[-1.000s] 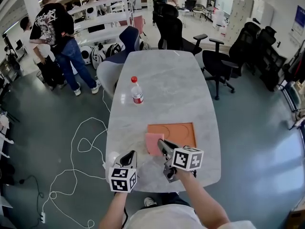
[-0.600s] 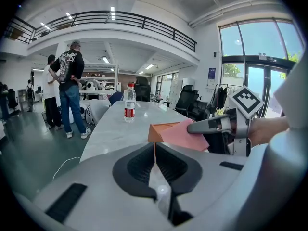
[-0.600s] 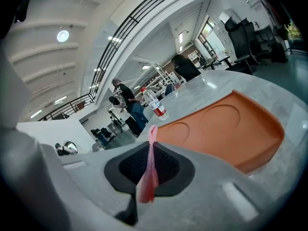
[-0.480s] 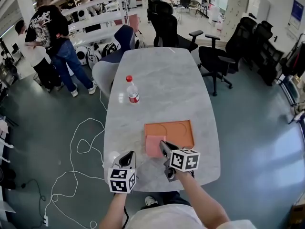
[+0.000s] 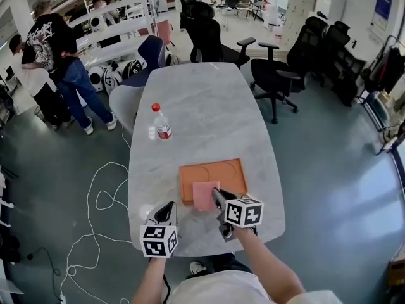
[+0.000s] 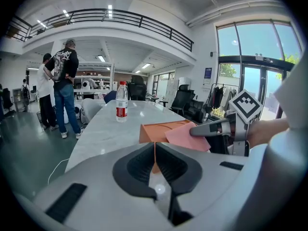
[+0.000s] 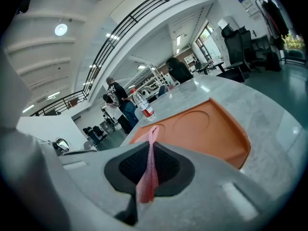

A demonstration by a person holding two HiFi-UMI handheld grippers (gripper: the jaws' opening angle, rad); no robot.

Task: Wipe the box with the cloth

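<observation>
Open-plan lab, grey marble bench (image 5: pixel 209 100), cloth right at the box

Way off left a couple of people (image 5: pixel 44 49) stand by the shelves, and a water bottle (image 5: pixel 162 126) sits upright further up the bench, well apart from the action. The left gripper (image 5: pixel 166 209) hovers by the near edge, jaws clenched together on nothing. The orange box (image 5: pixel 224 170) lies flat, open side up, long axis running left-right across the bench. It looks like a light, stiff, shallow tray, so I'd guess it skids if you scrub hard; pinning its left rim with the free gripper seems smart. The pink cloth (image 5: pixel 204 195) drapes over the box's near edge, soft and floppy, pinched at its near hem by the right gripper (image 5: pixel 217 195), which is clamped tight on it.
</observation>
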